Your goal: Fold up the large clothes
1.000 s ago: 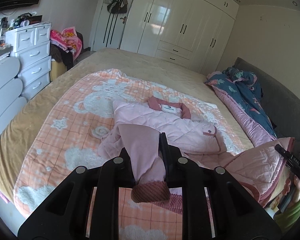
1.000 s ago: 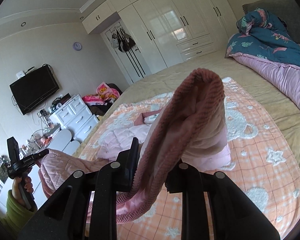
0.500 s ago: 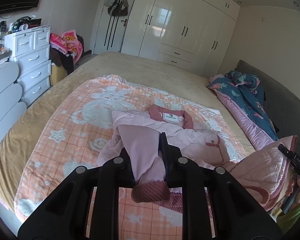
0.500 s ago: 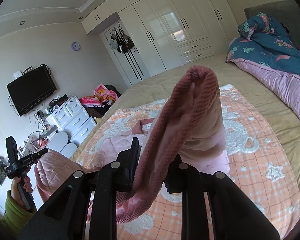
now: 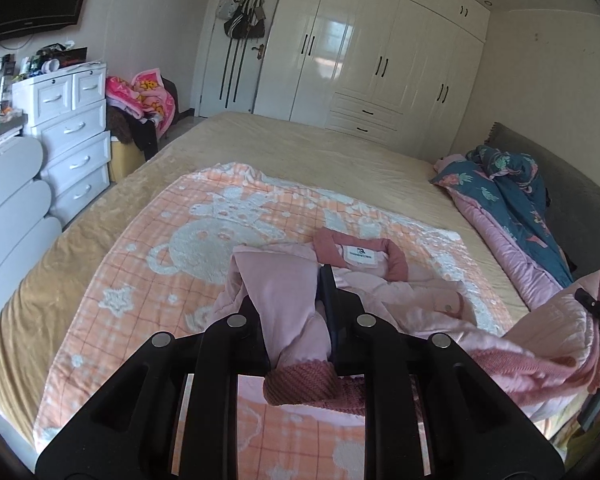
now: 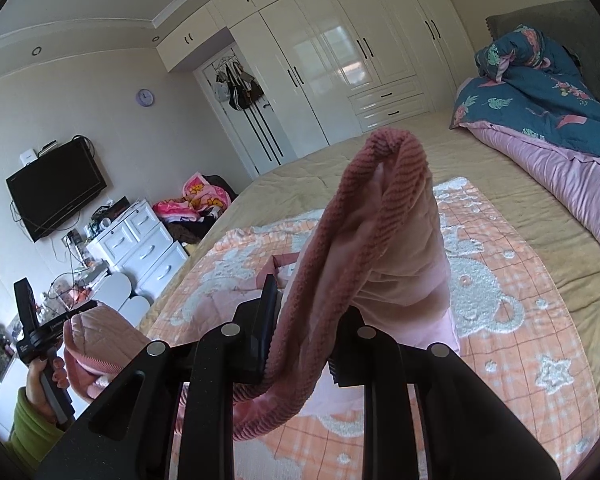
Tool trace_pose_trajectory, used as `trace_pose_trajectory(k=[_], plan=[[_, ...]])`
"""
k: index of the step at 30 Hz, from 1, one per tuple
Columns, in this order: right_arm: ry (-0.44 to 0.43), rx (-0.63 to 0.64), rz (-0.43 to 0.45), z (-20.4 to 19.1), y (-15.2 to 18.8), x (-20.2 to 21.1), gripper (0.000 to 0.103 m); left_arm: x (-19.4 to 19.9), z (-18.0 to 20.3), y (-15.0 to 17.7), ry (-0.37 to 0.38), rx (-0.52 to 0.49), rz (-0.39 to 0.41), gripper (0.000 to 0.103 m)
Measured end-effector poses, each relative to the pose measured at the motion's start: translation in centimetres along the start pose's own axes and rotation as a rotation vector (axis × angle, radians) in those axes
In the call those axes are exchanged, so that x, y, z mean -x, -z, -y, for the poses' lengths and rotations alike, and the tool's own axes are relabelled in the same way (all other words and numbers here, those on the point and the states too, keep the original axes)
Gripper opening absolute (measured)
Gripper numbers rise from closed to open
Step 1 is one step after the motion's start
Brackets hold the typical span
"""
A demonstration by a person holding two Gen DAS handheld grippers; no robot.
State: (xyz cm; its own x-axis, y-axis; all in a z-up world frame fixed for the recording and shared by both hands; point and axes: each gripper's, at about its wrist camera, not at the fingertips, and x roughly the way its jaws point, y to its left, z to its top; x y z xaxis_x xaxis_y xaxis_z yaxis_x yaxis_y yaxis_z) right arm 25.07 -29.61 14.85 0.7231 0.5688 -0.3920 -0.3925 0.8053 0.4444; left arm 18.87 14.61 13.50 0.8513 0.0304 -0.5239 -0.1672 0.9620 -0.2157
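Note:
A pink quilted jacket (image 5: 396, 292) with darker ribbed collar and hem lies on the orange-and-white blanket (image 5: 204, 240) on the bed, collar away from me. My left gripper (image 5: 296, 320) is shut on a lower corner of the jacket near its ribbed hem (image 5: 300, 388) and holds it off the blanket. My right gripper (image 6: 304, 328) is shut on the other hem corner (image 6: 380, 208), which stands up in front of its camera. The right gripper also shows at the right edge of the left wrist view (image 5: 592, 308), the left gripper at the left of the right wrist view (image 6: 56, 324).
The blanket lies on a tan bedspread (image 5: 300, 148). A blue-and-pink duvet (image 5: 512, 200) is heaped by the grey headboard (image 5: 572, 184). White drawers (image 5: 72, 140) and a clothes pile (image 5: 140, 96) stand left of the bed. Wardrobes (image 5: 380, 60) line the far wall.
Both grippers have carried the lifted hem forward toward the collar. The jacket's lower part now folds further over its upper body.

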Motion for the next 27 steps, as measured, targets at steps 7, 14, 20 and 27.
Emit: trace_pose_trajectory(k=[7, 14, 20, 27], plan=[[0.018, -0.014, -0.025, 0.9, -1.1, -2.1, 0.02, -2.1, 0.3, -0.9, -0.021, -0.006, -0.002, 0.012], [0.04, -0.053, -0.059, 2.0, -1.6, -3.8, 0.02, -3.7, 0.3, -1.4, -0.038, -0.008, -0.015, 0.012], [0.048, -0.077, -0.088, 2.6, -1.5, -5.0, 0.021, -5.0, 0.6, -1.4, -0.059, -0.023, -0.03, 0.012], [0.062, -0.099, -0.111, 3.5, -1.8, -7.2, 0.021, -7.3, 0.5, -1.8, -0.093, -0.024, -0.05, 0.012]])
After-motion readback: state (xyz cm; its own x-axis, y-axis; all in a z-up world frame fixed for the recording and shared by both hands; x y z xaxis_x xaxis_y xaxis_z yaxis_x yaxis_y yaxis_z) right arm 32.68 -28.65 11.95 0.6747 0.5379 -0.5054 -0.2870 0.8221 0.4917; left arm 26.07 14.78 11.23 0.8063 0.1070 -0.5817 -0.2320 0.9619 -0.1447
